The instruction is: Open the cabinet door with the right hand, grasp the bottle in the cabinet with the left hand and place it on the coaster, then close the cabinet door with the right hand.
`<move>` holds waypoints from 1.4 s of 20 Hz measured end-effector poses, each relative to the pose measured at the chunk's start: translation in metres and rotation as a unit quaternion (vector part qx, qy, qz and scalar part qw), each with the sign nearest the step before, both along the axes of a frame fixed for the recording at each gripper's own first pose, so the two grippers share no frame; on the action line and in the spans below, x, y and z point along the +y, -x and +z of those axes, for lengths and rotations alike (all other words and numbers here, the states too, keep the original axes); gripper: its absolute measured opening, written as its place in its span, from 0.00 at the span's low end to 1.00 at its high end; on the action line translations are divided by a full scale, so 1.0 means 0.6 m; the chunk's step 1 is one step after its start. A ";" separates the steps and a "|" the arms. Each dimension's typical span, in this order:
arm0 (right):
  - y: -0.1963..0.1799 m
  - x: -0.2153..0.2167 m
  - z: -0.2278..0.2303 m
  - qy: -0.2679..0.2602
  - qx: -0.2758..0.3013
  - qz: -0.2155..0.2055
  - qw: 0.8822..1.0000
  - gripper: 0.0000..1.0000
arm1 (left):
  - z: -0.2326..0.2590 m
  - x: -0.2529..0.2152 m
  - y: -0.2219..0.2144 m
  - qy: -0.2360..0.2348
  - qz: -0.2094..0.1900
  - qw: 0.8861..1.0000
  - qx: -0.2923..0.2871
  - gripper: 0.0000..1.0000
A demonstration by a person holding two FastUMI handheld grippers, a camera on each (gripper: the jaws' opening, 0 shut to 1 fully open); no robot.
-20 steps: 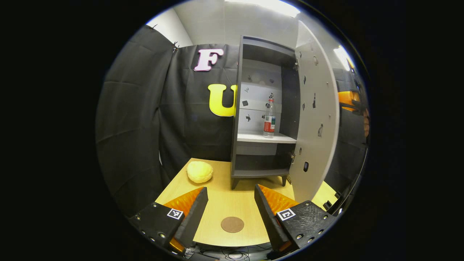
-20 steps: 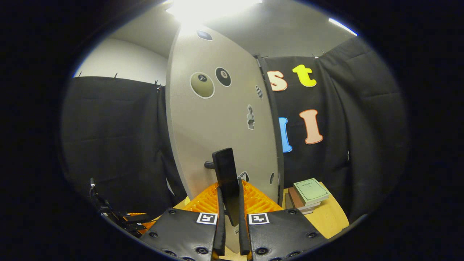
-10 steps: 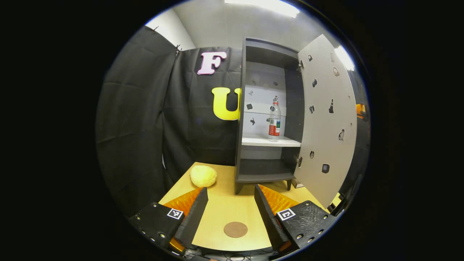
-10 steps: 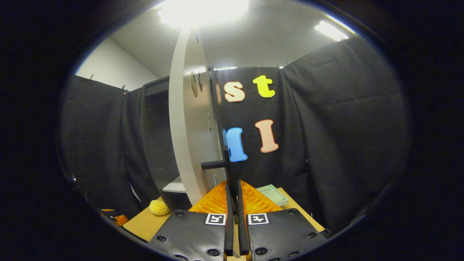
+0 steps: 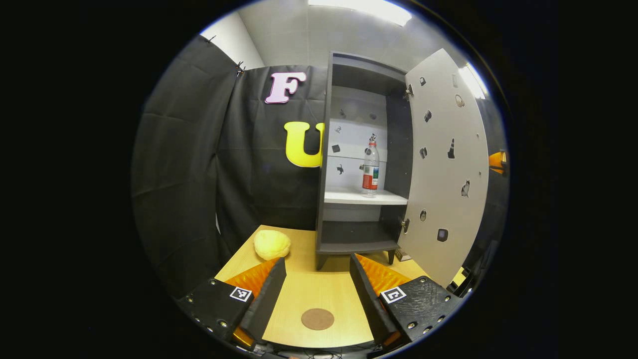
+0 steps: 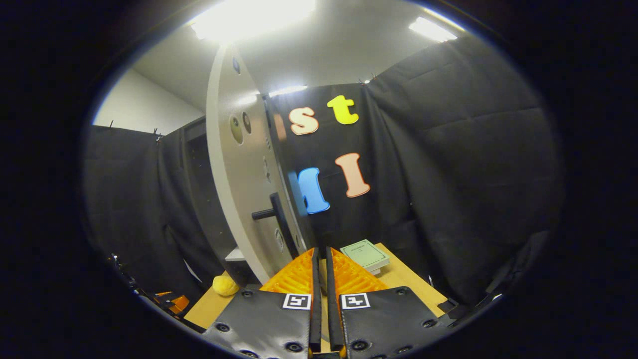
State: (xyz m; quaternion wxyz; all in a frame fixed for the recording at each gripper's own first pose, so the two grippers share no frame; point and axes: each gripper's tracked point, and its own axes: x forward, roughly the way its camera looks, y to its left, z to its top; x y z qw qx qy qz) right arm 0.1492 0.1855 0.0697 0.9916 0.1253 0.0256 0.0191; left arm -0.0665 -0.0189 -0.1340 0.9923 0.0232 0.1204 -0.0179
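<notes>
Bottle point(image 5: 370, 168) is standing upright on the pale middle shelf point(image 5: 364, 197) of the cabinet point(image 5: 349, 149), toward the right side of that shelf, and nothing is touching it. Its door point(image 5: 446, 169) is hanging wide open to the right, its inner face dotted with small dark stickers. In the left gripper view, the left gripper point(image 5: 316, 291) is hovering above the table point(image 5: 309, 284) with its fingers spread wide and nothing between them; the round brown coaster point(image 5: 317, 318) is lying on the table between the fingers, near the front edge, well apart from the cabinet. A yellow ball point(image 5: 271, 244) is sitting on the table just left of the cabinet's foot. In the right gripper view, the right gripper point(image 6: 322, 271) is showing its fingers drawn nearly together with only a thin slit between them and nothing in it. The dark handle point(image 6: 274, 217) is sticking out of the door's outer face, up and left of the fingertips and apart from them. Green book point(image 6: 365, 254) is lying on the table beyond the fingers.
</notes>
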 end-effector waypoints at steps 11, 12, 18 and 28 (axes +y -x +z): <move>-0.071 -0.144 0.041 -0.032 -0.007 -0.136 0.990 0.40 | 0.025 -0.019 -0.049 -0.006 0.001 0.999 -0.040 0.76; -0.086 -0.153 0.035 -0.014 -0.005 -0.145 0.989 0.39 | 0.033 -0.022 -0.064 0.000 0.007 0.999 -0.048 0.76; -0.188 -0.158 0.015 0.040 -0.015 -0.130 0.991 0.97 | 0.073 -0.062 -0.138 0.021 -0.011 0.995 -0.093 0.72; -0.300 -0.177 -0.054 0.023 0.019 -0.104 0.994 0.98 | 0.103 -0.184 -0.291 0.009 -0.109 0.991 -0.083 0.72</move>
